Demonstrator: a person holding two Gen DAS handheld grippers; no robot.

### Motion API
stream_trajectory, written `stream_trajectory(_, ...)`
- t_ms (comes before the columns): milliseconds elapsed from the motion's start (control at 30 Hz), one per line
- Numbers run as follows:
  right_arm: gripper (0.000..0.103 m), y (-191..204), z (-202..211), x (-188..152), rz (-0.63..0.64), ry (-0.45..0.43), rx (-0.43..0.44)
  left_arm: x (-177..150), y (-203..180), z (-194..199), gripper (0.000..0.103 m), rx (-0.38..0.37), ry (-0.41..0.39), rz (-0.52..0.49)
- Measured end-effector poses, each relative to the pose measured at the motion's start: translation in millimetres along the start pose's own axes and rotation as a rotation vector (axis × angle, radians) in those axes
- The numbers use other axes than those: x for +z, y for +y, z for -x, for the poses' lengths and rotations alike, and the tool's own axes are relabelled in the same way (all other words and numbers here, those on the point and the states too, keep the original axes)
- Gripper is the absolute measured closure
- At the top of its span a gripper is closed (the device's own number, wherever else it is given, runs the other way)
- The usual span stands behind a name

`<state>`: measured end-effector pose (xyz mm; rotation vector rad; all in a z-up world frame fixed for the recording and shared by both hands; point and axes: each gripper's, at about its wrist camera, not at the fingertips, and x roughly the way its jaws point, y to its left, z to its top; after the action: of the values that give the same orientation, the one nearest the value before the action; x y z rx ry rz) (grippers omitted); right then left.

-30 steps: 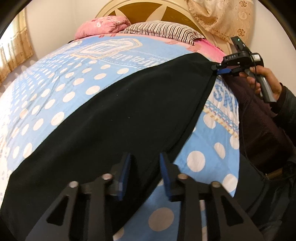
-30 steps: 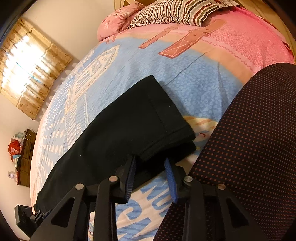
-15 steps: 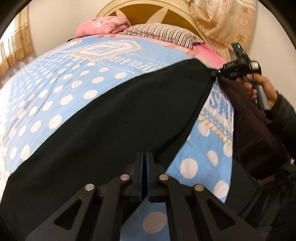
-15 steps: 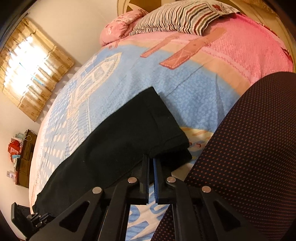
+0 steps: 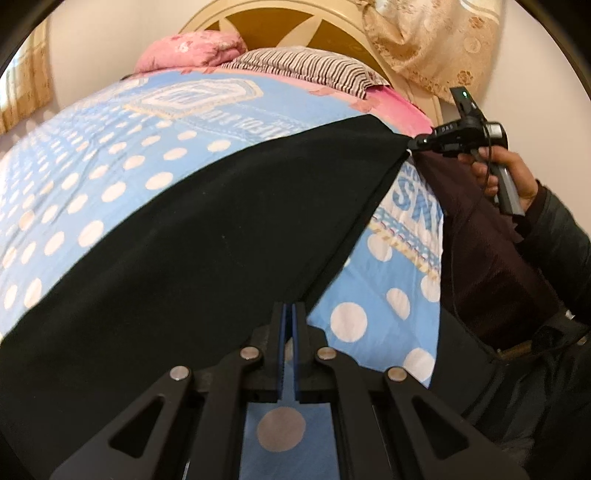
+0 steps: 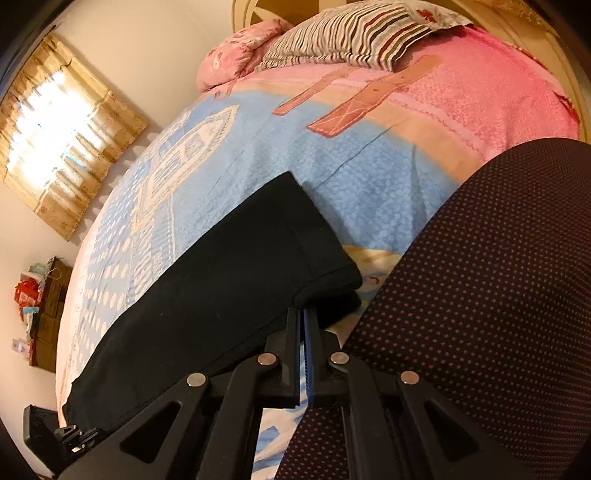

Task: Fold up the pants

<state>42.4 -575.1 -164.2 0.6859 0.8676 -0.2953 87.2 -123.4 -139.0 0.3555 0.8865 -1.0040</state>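
The pants (image 5: 192, 243) are soft black cloth, matt and a little fuzzy. The bed cover (image 5: 110, 155) looks like thick, nubbly cloth, blue with pale dots, and its pink part looks rough like a towel. The striped pillow (image 6: 354, 33) is smooth woven cloth. The headboard (image 5: 295, 33) may be painted wood with a soft shine, though the view is too curved to be sure. The left gripper (image 5: 290, 325) is matt black plastic with shiny metal pins. The curtain (image 6: 55, 133) is thin cloth.

Pants (image 5: 192, 258): lower left part cut off by left wrist frame edge. Left claw (image 5: 290, 314) fingers cover the pinched hem. Shelf items (image 6: 33, 295) at room's edge too small to identify.
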Motion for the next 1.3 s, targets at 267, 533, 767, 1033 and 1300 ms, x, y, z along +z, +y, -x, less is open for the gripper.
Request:
stream_trajectory(267,0.101,0,-3,1,-0.021,-0.001,0.037,8,-13,-2,0.084,0.061,-0.004,-0.097)
stream_trajectory(533,0.099,-1,-9,0,-0.029,0.008,0.040,7,-22,-22,0.073,0.136,0.039,-0.189)
stream_trajectory(767,0.099,-3,-14,2,-0.032,0.008,0.046,9,-23,-26,0.066,0.167,0.049,-0.227)
stream_trajectory(1033,0.099,-2,-22,3,-0.035,0.009,0.047,14,-20,-30,0.068,0.154,0.050,-0.233)
stream_trajectory(1300,0.101,6,-9,10,0.007,-0.052,0.046,26,-12,-7,0.099,0.153,-0.033,-0.173)
